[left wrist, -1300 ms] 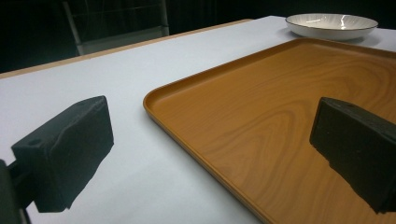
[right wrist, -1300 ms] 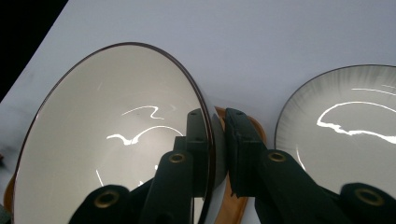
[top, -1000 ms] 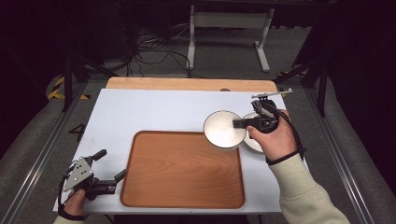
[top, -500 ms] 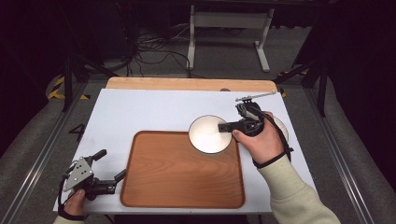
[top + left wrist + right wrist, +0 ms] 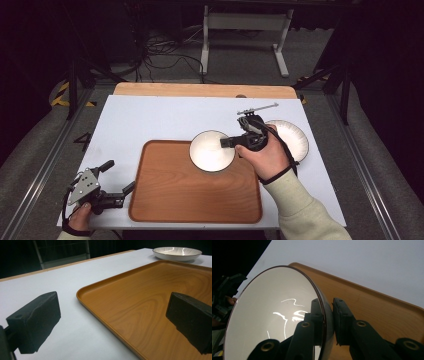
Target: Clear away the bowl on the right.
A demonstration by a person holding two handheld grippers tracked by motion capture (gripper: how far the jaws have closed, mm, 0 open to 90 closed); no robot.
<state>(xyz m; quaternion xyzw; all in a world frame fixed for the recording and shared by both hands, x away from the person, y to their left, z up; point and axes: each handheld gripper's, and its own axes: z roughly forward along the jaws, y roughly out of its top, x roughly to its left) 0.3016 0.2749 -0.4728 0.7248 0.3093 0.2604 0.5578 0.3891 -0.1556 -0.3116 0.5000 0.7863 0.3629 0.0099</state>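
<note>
Carried leftward since a second ago, the round white ceramic bowl [image 5: 212,150] now hangs over the brown wooden tray's [image 5: 195,210] far right corner, its rim clenched by the right gripper [image 5: 229,143] fingers [image 5: 344,320]. Near the counter's [image 5: 150,120] front left, the left gripper [image 5: 120,179] fingers [image 5: 35,322] gape, released, beside the tray.

The bowl [image 5: 212,150] is white and glossy inside, round, with a thin dark rim and a greyish outer wall. It is held by its rim, one of the fingers [image 5: 317,315] inside and the other outside against the wall. It hangs over the far right corner of the brown wooden tray [image 5: 170,200], partly past its far edge. In the right gripper view the bowl [image 5: 274,315] is tilted, its mouth facing left, with light streaks on its inside.
</note>
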